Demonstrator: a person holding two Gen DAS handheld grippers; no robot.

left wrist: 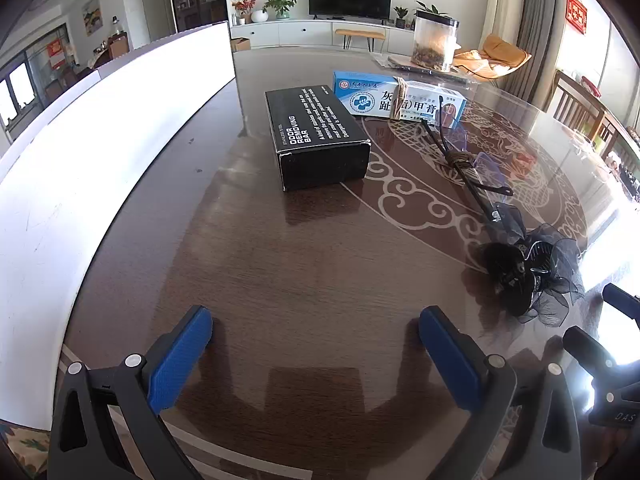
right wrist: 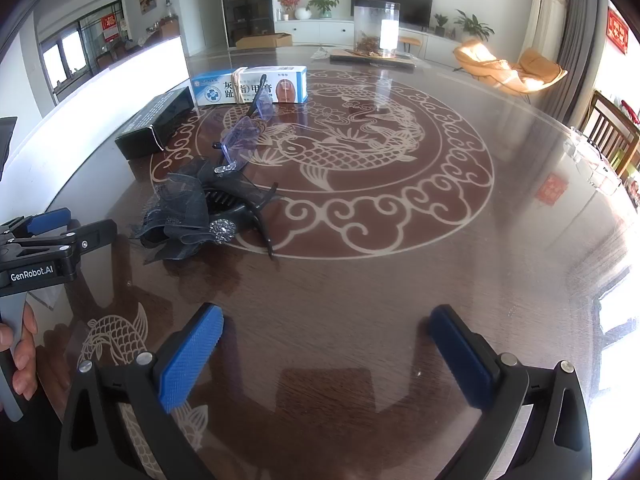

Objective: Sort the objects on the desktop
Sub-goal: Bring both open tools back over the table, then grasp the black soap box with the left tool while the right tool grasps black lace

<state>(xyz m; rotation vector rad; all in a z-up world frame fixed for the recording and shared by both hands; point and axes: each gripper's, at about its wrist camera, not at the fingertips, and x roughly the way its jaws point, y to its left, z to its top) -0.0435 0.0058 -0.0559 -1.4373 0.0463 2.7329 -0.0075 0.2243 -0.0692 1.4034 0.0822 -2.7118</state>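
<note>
Low in each wrist view, the left tongs [left wrist: 316, 330] and right tongs [right wrist: 326, 330] hang apart and empty over the glossy surface [right wrist: 360, 280]. Left of centre in the right view lies the black bow hair clip [right wrist: 200, 212]; its loose mesh could snag a pad. Beyond, the glasses [right wrist: 244, 136] might slide, their arm leaning on the blue medicine box [right wrist: 256, 86] beside the black box [left wrist: 316, 136].
</note>
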